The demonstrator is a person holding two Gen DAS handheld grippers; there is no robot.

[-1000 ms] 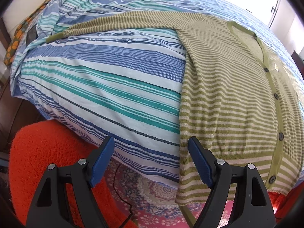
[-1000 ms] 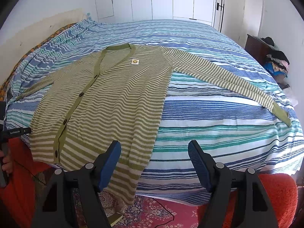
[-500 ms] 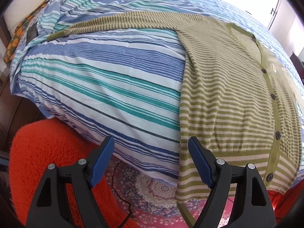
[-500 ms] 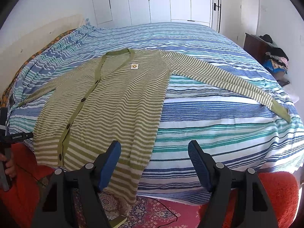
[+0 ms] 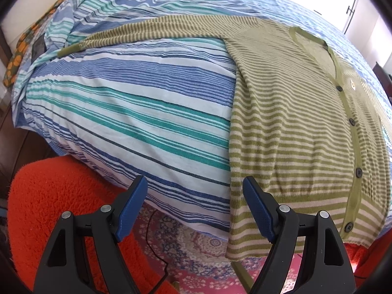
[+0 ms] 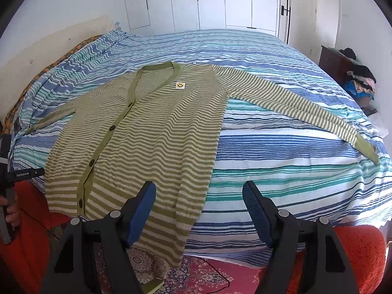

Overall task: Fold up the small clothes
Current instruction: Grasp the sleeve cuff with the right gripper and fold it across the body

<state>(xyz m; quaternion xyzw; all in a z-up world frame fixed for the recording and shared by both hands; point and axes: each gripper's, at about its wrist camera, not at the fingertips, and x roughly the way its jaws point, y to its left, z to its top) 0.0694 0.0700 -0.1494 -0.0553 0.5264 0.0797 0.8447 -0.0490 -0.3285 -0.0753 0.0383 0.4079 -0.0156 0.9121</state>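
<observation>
A green and cream striped cardigan (image 6: pixel 156 132) lies flat and buttoned on the striped bed (image 6: pixel 281 152), sleeves spread out to both sides, hem hanging over the near edge. It also shows in the left wrist view (image 5: pixel 294 127). My left gripper (image 5: pixel 194 196) is open and empty, held before the bed edge just left of the cardigan's hem. My right gripper (image 6: pixel 199 197) is open and empty, near the hem's right corner. The left sleeve cuff (image 5: pixel 69 49) and the right sleeve cuff (image 6: pixel 367 150) lie far out on the cover.
An orange shaggy rug (image 5: pixel 56 191) and a patterned red carpet (image 6: pixel 208 274) lie on the floor below the bed edge. A dark cabinet with a pile of clothes (image 6: pixel 357 78) stands at the right. White wardrobe doors (image 6: pixel 220 2) are behind the bed.
Both grippers have moved slightly closer and higher toward the bed, so the cardigan sits lower in view. Both jaws stay open. The cardigan has not moved.
</observation>
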